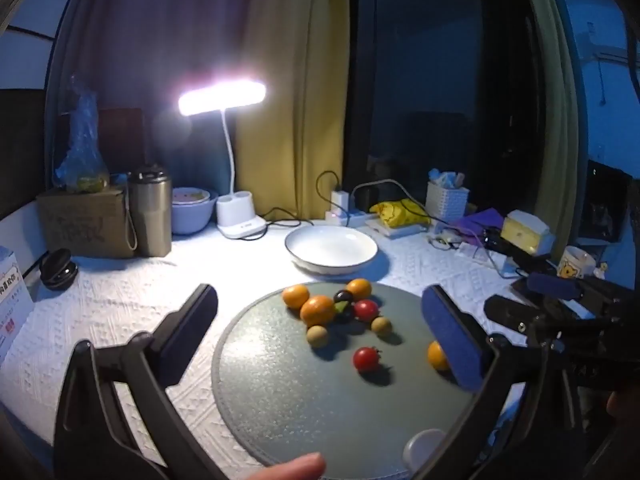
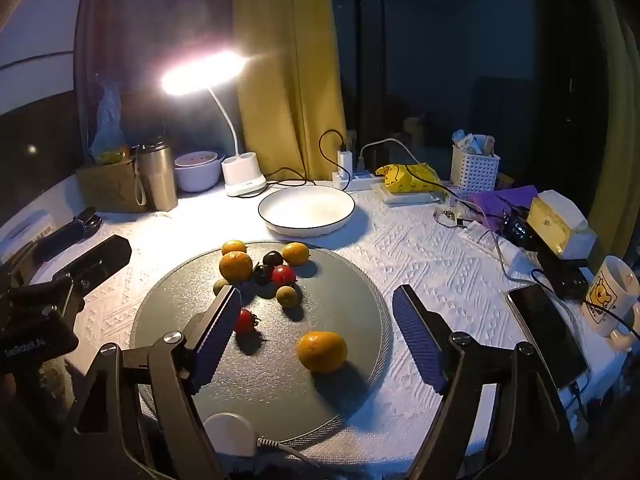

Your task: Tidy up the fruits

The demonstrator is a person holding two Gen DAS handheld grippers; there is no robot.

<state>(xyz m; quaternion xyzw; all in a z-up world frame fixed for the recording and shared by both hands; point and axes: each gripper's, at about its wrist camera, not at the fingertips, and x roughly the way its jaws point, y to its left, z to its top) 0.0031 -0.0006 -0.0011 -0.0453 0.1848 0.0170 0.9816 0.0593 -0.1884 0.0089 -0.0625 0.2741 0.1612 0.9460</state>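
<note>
A round grey mat holds several fruits: oranges, red cherry tomatoes, dark grapes and small brownish-green fruits. One orange lies apart at the mat's near right, half hidden by my finger in the left wrist view. An empty white bowl stands behind the mat. My left gripper is open and empty above the mat. My right gripper is open and empty above the lone orange.
A lit desk lamp, steel tumbler, cardboard box, power strip with cables, white basket, tissue box, phone and mug ring the table. A white puck sits at the mat's near edge.
</note>
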